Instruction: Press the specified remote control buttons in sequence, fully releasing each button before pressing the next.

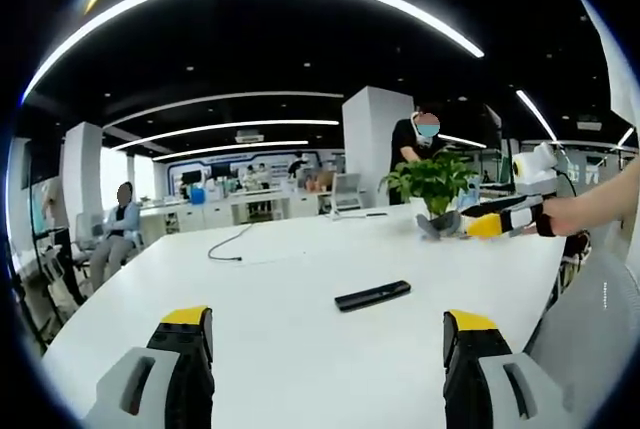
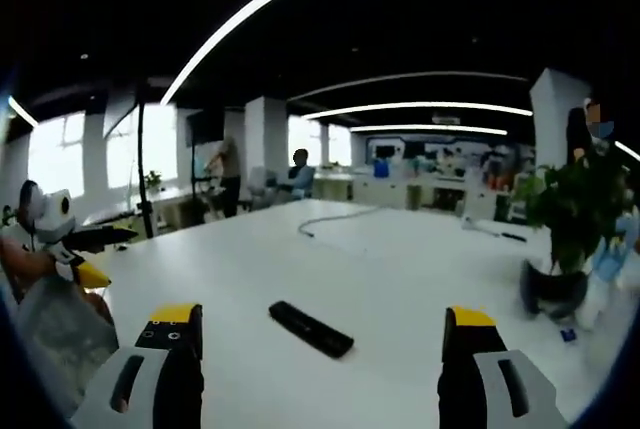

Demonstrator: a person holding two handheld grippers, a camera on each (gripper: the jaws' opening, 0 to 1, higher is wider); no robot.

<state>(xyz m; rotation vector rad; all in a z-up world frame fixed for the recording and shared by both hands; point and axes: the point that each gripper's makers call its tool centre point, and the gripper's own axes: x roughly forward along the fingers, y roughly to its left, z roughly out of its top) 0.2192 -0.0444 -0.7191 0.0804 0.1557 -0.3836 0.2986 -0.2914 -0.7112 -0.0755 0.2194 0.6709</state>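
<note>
Wide-open yellow-tipped jaws of left gripper (image 1: 328, 334) and right gripper (image 2: 312, 334), holding and touching nothing, well short of black remote control (image 1: 372, 295) (image 2: 311, 329) flat on white table (image 1: 300, 249) between both: no press begun, approach step apparently, next calling for one jaw tip lowered onto first button.

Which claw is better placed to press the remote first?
Probably the right claw: the remote lies just ahead between its open jaws. From the left claw, the remote sits farther out and off toward one jaw.
</note>
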